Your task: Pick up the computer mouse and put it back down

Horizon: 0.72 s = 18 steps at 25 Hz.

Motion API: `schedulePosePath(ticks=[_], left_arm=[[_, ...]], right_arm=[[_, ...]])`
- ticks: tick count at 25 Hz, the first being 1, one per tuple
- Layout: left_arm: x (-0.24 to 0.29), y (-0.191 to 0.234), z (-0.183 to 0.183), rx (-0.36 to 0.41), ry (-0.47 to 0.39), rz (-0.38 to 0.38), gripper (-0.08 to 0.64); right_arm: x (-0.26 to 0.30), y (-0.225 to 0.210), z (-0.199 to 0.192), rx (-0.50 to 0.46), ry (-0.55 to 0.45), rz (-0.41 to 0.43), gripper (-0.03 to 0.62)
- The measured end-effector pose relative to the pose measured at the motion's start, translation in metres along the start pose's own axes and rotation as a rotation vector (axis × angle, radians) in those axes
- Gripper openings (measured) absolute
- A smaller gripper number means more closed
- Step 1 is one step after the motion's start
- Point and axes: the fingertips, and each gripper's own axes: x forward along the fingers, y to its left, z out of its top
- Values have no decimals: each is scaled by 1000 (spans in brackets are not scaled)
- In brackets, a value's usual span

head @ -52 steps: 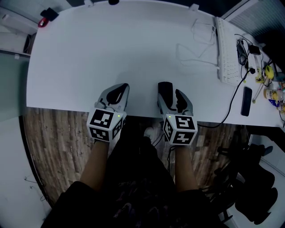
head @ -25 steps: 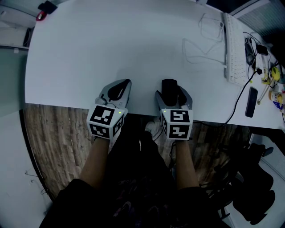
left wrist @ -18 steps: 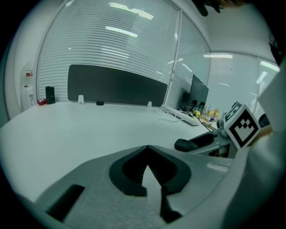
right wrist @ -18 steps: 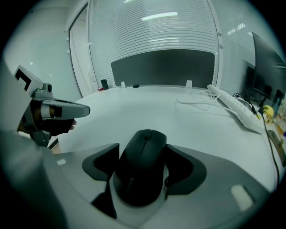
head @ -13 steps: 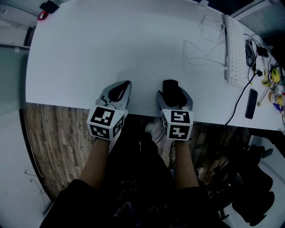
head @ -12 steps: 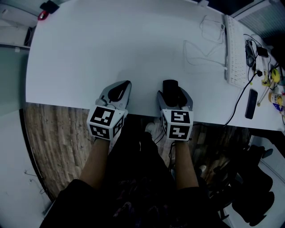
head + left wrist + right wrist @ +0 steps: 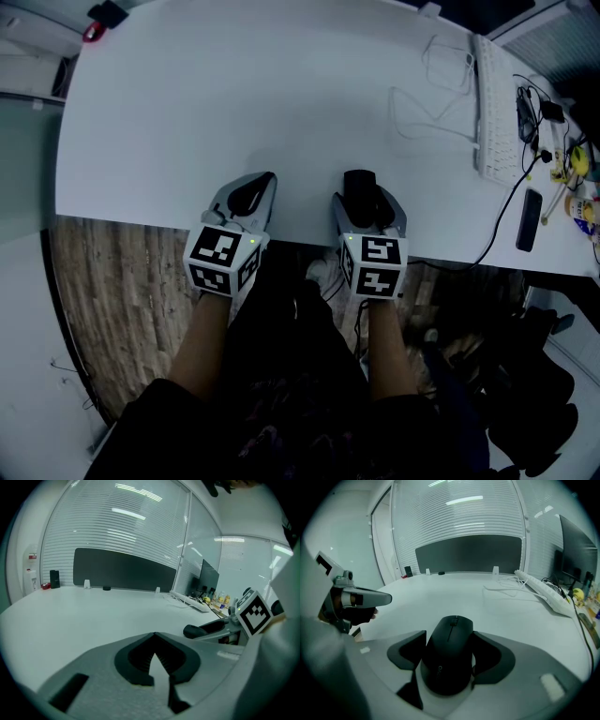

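The computer mouse sits nose-forward between the jaws of my right gripper. Those jaws have just been closing a little, and in the right gripper view their dark pads now lie against both flanks of the mouse, spread wide by its body. It is low at the white table, close to the near edge, and I cannot tell whether it rests on the surface or is a touch clear of it. That near edge runs right under both grippers in the head view, with the wood floor showing below it. My left gripper is just beside the right one, apart from the mouse, over the same strip of table. Its jaws are pressed together at the tips with nothing in them. Ahead of both grippers and out to the left, the tabletop is a broad plain sheet reaching the far edge, where a small red thing sits at the left corner. The right side is tighter. A loose white cable loops across the surface toward a white keyboard. Past the keyboard a black cable trails off the near edge beside a flat black device. Small yellow clutter crowds the right edge.
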Motion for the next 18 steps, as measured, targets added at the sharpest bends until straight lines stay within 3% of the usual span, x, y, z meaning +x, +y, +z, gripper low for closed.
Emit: schedulePosePath(ticks=[18], left_arm=[[-2,-2,3,1,-9,-11,0]], right_arm=[[-12,-6,21,41,-126,-33,321]])
